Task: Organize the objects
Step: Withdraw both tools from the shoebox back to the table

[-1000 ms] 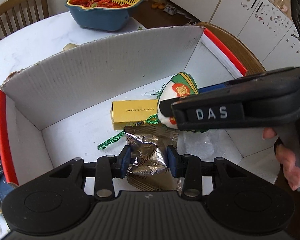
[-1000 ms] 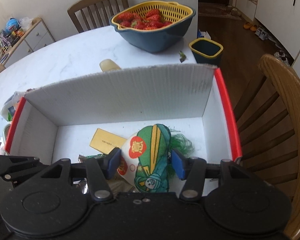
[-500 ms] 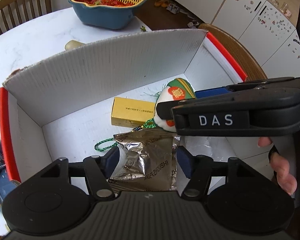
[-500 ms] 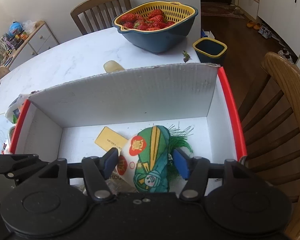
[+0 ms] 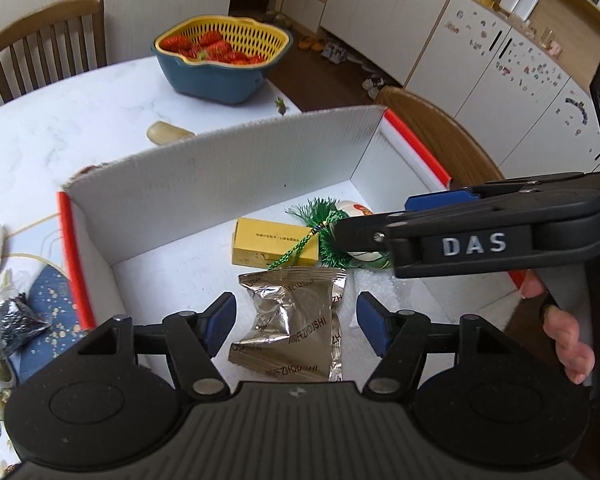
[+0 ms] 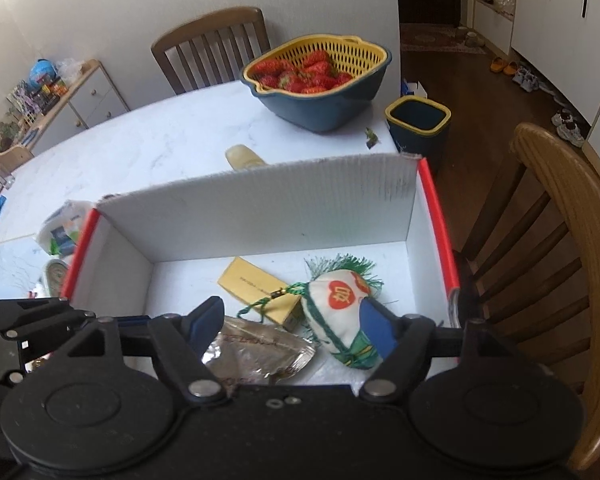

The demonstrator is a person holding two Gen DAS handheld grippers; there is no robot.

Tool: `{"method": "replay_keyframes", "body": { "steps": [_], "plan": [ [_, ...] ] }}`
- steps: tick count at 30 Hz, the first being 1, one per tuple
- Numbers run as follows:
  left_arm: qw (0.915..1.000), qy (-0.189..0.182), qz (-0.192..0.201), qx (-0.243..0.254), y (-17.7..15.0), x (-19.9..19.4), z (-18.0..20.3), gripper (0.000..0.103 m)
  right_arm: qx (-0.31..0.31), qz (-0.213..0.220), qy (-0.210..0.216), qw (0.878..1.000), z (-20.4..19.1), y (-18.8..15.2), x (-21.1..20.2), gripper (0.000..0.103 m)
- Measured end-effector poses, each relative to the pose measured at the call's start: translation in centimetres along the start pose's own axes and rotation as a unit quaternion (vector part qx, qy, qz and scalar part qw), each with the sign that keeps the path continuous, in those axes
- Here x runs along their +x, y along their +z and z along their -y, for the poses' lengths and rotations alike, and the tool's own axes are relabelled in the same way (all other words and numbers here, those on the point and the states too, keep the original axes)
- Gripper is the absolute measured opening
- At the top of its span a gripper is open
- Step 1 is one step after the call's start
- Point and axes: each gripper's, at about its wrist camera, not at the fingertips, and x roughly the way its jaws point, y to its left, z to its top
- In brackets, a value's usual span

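Left view: the left tool (image 5: 296, 322) has let go and lifted, wide open above the foil pack (image 5: 296, 324) in the box (image 5: 220, 172)
Right view: the right tool (image 6: 292, 320) is open and empty; the sachet (image 6: 340, 304) lies beside the yellow carton (image 6: 256, 286)

Soft daylight, fisheye-bent edges

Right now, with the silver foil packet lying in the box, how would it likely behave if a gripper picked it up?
The foil packet looks crumpled and dented, so it would probably flex and crinkle rather than stay stiff. Its glossy surface may be slippery between the fingers. It lies flat on the box floor and looks thin, so it is likely light and unlikely to roll.
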Motion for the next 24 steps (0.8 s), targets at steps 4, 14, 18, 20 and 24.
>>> {"method": "replay_keyframes", "body": {
  "steps": [4, 14, 18, 20, 24],
  "plan": [
    [0.9998, -0.001, 0.022, 0.003, -0.5, -2.1, -0.5, 0.066, -0.002, 0.014, -0.002, 1.0, -0.9, -0.5, -1.9, 0.077],
    [0.9972, -0.001, 0.074, 0.013, -1.8, -7.9, -2.6, 0.067, -0.02, 0.058, -0.002, 0.998, -4.7, -2.0, -6.0, 0.08],
    [0.996, 0.003, 0.088, 0.017, -2.7, -9.8, -3.9, 0.071, -0.017, 0.074, -0.001, 0.997, -6.2, -2.5, -7.1, 0.081],
    [0.9954, 0.005, 0.093, 0.02, -3.2, -10.7, -4.5, 0.071, -0.01, 0.079, 0.005, 0.997, -6.9, -2.8, -7.6, 0.082],
    [0.9948, 0.007, 0.1, 0.02, -4.3, -12.5, -6.4, 0.071, -0.009, 0.091, 0.008, 0.996, -8.6, -3.5, -8.2, 0.084]
  ]
}}
